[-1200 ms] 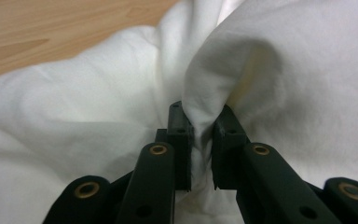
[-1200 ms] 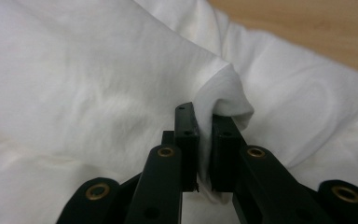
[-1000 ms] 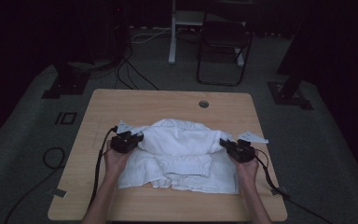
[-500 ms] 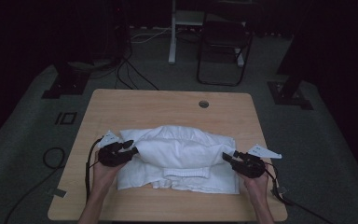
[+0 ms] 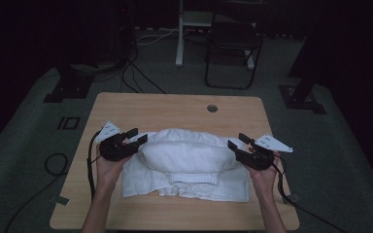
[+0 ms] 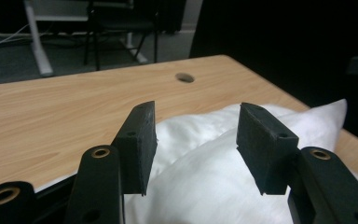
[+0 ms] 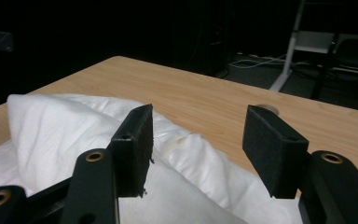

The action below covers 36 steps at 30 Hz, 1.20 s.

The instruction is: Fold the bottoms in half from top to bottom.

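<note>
White cloth [image 5: 187, 160] on a light wooden surface [image 5: 170, 109], with a hand-held gripper at each of its ends. The cloth is a folded, rumpled piece: a puffed upper fold runs across between the two grippers, and a flatter layer with a seamed band at its middle extends from under that fold toward the person. Left gripper [image 5: 138, 136]: jaws apart, nothing clamped. In the left gripper view the cloth [image 6: 223, 172] lies between and below the jaws, and its raised fold stretches beyond the tips to a peak at the far end. Right gripper [image 5: 239, 141]: jaws apart, nothing clamped. In the right gripper view the cloth [image 7: 65, 135] lies under and beside the left-hand jaw, with a stiff upright fold beyond it; bare wood shows between the tips and past the right-hand jaw. Whether either gripper touches the cloth cannot be told. A round hole [image 5: 212, 108] pierces the surface well beyond both pairs of jaws. A dark chair [image 5: 230, 46] stands on the floor behind the surface.
</note>
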{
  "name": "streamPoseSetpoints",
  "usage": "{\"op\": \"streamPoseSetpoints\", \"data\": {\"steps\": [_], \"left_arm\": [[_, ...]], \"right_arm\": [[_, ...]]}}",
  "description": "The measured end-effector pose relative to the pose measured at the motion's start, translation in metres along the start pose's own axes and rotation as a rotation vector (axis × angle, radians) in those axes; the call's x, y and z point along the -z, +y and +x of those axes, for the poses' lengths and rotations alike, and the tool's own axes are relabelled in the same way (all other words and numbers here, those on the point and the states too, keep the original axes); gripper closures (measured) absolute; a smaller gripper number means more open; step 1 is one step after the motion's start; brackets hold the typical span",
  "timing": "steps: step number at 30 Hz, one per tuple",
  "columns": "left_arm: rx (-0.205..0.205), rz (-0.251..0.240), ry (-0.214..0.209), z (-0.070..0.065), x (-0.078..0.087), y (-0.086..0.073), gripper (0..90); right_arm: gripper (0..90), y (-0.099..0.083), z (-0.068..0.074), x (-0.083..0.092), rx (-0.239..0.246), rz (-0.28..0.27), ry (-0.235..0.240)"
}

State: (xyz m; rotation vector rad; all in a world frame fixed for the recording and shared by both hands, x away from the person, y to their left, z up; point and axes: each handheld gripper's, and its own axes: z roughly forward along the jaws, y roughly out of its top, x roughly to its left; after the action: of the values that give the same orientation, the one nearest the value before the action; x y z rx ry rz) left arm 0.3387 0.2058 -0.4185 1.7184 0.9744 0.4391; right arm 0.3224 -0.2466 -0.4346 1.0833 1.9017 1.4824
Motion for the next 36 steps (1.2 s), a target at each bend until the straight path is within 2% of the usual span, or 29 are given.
{"op": "streamPoseSetpoints", "data": {"steps": [3,4,5,6,7,10,13,16,17,19,20,21,24,25,26,27,28,29,30,31,32,33,36], "left_arm": [[0.005,0.034,0.009,0.000,-0.011,0.000,50.9],[0.005,0.034,0.009,0.000,-0.011,0.000,51.9],[0.016,0.063,0.001,0.000,-0.027,0.000,51.9],[0.020,0.079,0.001,0.000,-0.033,0.000,54.5],[0.023,0.094,-0.002,-0.001,-0.040,0.000,55.4],[0.033,0.141,-0.016,-0.004,-0.057,-0.002,59.1],[0.032,0.196,-0.028,-0.009,-0.072,-0.009,60.5],[0.011,0.303,-0.048,-0.012,-0.087,-0.023,59.8],[0.006,0.324,-0.059,-0.013,-0.088,-0.029,59.8],[0.006,0.350,-0.079,-0.014,-0.087,-0.038,61.5],[0.006,0.350,-0.079,-0.014,-0.087,-0.038,63.9],[-0.010,0.353,-0.092,-0.019,-0.079,-0.046,67.0],[-0.025,0.346,-0.098,-0.024,-0.069,-0.054,75.9],[-0.035,0.344,-0.099,-0.029,-0.060,-0.062,78.7],[-0.035,0.344,-0.099,-0.029,-0.060,-0.062,81.2],[-0.039,0.338,-0.105,-0.035,-0.050,-0.071,82.6],[-0.039,0.338,-0.105,-0.035,-0.050,-0.071,82.9],[-0.069,0.347,-0.092,-0.042,-0.044,-0.078,82.9],[-0.069,0.347,-0.092,-0.042,-0.044,-0.078,82.9],[-0.117,0.396,-0.071,-0.051,-0.041,-0.090,82.7],[-0.117,0.396,-0.071,-0.051,-0.041,-0.090,82.5],[-0.172,0.445,-0.038,-0.056,-0.045,-0.103,81.6],[-0.169,0.439,-0.024,-0.056,-0.050,-0.111,80.3]], "right_arm": [[56.3,-0.001,-0.003,-0.007,-0.046,0.038,-0.001],[56.3,-0.001,-0.003,-0.007,-0.046,0.038,-0.001],[59.6,-0.002,-0.003,-0.012,-0.047,0.055,-0.001],[64.2,-0.006,-0.003,-0.030,-0.056,0.110,0.001],[65.2,-0.007,-0.004,-0.038,-0.065,0.130,0.000],[63.8,-0.013,-0.005,-0.060,-0.072,0.193,-0.021],[61.6,-0.020,-0.004,-0.073,-0.069,0.248,-0.021],[60.4,-0.027,0.001,-0.076,-0.057,0.290,-0.011],[60.3,-0.030,0.004,-0.076,-0.053,0.311,-0.004],[60.3,-0.035,0.012,-0.072,-0.015,0.340,-0.002],[60.3,-0.035,0.012,-0.072,-0.015,0.340,-0.002],[61.0,-0.039,0.019,-0.066,0.008,0.360,0.012],[62.2,-0.045,0.023,-0.059,-0.003,0.374,0.024],[64.5,-0.052,0.026,-0.050,-0.018,0.379,0.032],[65.2,-0.057,0.029,-0.046,-0.021,0.386,0.037],[65.9,-0.061,0.031,-0.042,-0.025,0.393,0.042],[65.9,-0.061,0.031,-0.042,-0.025,0.393,0.042],[66.6,-0.071,0.035,-0.036,-0.020,0.416,0.047],[67.3,-0.074,0.036,-0.033,-0.016,0.424,0.049],[67.6,-0.080,0.038,-0.030,-0.020,0.436,0.052],[67.7,-0.085,0.039,-0.028,-0.017,0.447,0.052],[67.7,-0.090,0.039,-0.028,-0.013,0.455,0.051],[67.7,-0.098,0.037,-0.029,-0.031,0.472,0.056]]}}
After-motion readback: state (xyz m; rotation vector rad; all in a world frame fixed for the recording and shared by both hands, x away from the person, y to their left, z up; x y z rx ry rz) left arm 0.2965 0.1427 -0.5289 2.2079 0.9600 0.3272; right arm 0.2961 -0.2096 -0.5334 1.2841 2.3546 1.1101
